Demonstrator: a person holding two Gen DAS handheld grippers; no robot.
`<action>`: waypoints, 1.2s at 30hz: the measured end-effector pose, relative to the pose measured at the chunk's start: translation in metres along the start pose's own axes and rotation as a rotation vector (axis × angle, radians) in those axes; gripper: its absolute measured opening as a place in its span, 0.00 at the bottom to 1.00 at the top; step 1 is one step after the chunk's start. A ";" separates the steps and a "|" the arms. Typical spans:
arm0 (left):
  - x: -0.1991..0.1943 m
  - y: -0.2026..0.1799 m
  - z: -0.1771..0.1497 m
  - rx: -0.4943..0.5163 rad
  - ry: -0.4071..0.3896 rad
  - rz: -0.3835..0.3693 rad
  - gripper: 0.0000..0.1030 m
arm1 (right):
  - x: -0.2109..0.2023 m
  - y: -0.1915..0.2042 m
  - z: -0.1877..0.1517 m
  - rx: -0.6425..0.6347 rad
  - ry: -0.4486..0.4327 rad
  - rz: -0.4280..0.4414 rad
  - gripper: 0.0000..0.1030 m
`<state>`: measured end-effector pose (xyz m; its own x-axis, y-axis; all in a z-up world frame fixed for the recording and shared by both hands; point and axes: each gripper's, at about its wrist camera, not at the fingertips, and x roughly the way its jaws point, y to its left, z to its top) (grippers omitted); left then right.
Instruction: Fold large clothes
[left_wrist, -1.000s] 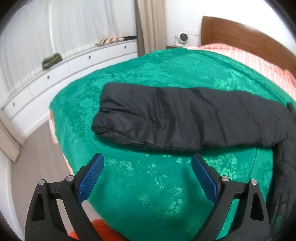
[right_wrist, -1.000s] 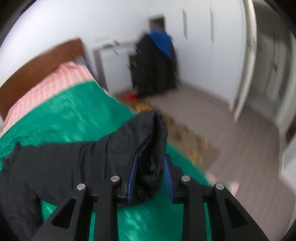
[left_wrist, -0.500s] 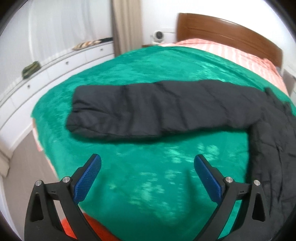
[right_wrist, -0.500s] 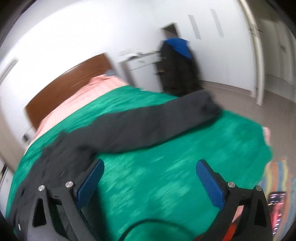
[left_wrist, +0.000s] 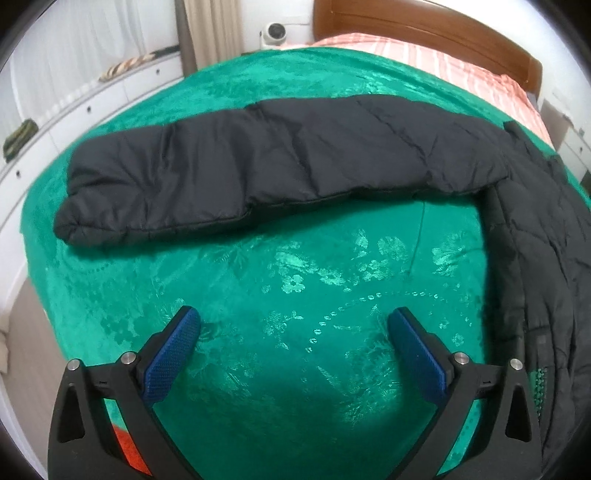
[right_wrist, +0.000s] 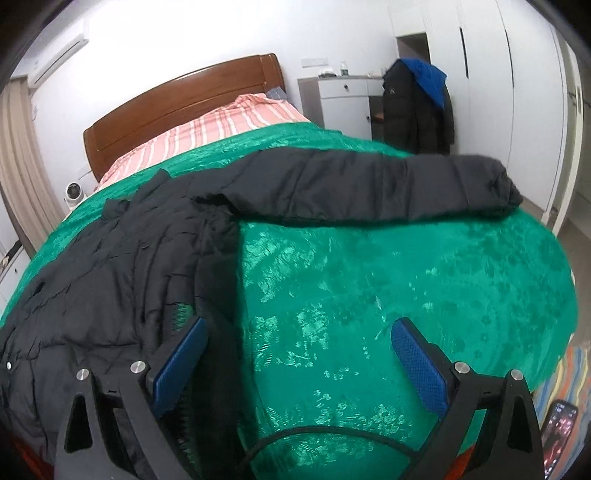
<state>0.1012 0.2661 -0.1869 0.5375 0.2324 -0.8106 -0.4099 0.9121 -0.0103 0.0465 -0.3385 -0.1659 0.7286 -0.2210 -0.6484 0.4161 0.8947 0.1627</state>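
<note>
A black padded jacket lies spread on a green bedspread (left_wrist: 295, 295). Its left sleeve (left_wrist: 258, 170) stretches straight out toward the left side of the bed, and the body (left_wrist: 546, 258) fills the right edge of the left wrist view. In the right wrist view the body (right_wrist: 103, 280) is at the left and the right sleeve (right_wrist: 388, 184) stretches out to the right. My left gripper (left_wrist: 293, 326) is open and empty above bare bedspread, in front of the left sleeve. My right gripper (right_wrist: 299, 338) is open and empty, its left finger over the jacket's edge.
A wooden headboard (right_wrist: 184, 99) and striped pink bedding (right_wrist: 229, 118) are at the far end. White drawers (left_wrist: 92, 107) run along the left wall. A dark coat (right_wrist: 417, 107) hangs by white wardrobes. A colourful rug (right_wrist: 569, 380) lies on the floor at the right.
My right gripper let go of the right sleeve's cuff, opened and drew back toward the jacket's body. My left gripper stayed open and swung right along the left sleeve.
</note>
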 end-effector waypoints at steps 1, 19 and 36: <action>0.001 0.000 -0.001 -0.007 0.000 -0.003 1.00 | 0.000 -0.002 -0.001 0.009 0.009 0.006 0.96; 0.001 -0.003 -0.009 0.010 -0.003 0.004 1.00 | 0.020 -0.015 -0.002 0.084 0.074 0.016 0.98; 0.001 -0.007 -0.009 0.014 -0.015 0.011 1.00 | 0.027 -0.014 -0.004 0.084 0.084 0.011 1.00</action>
<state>0.0981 0.2572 -0.1924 0.5440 0.2474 -0.8018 -0.4053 0.9141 0.0070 0.0581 -0.3550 -0.1884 0.6865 -0.1746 -0.7058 0.4552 0.8602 0.2300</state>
